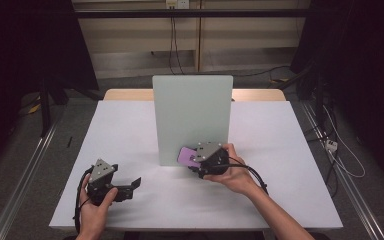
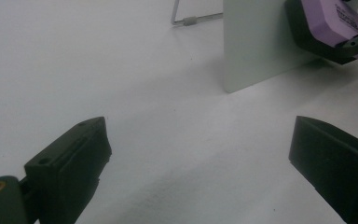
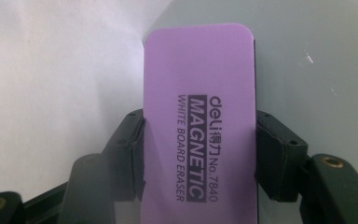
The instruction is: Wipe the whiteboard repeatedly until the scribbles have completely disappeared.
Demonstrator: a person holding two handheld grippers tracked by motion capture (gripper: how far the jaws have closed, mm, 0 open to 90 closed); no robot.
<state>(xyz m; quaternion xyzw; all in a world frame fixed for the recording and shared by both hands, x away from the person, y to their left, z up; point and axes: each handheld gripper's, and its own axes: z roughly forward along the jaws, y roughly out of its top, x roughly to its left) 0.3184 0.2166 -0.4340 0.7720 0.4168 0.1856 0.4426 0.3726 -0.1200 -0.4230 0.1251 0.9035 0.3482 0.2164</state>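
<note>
Right gripper (image 1: 198, 161) seen clamped on the purple whiteboard eraser (image 3: 198, 140), one black pad pressed against each long side, printed face turned up toward the right gripper's own camera. Eraser held low at the foot of the upright pale whiteboard (image 1: 192, 117), near its lower right corner, just above the white table (image 1: 280, 165); from the left gripper view the eraser (image 2: 328, 21) looked close against the board's face, though actual contact could not be told. Left gripper (image 1: 125, 189) rested apart on the table at the near left, jaws spread wide with nothing between them, only bare tabletop ahead. Judged light: a small plastic-backed block, probably with a soft felt face underneath, out of sight here. Shell looked stiff and smooth, so likely a bit slippery under hard pads; side grip across the narrow width seemed the right hold, centred along the length so the block would not pivot when dragged. Being marked magnetic, likely to snap onto the board and resist lifting off, so a firm pinch was called for. Not fragile; little risk from squeezing.
</note>
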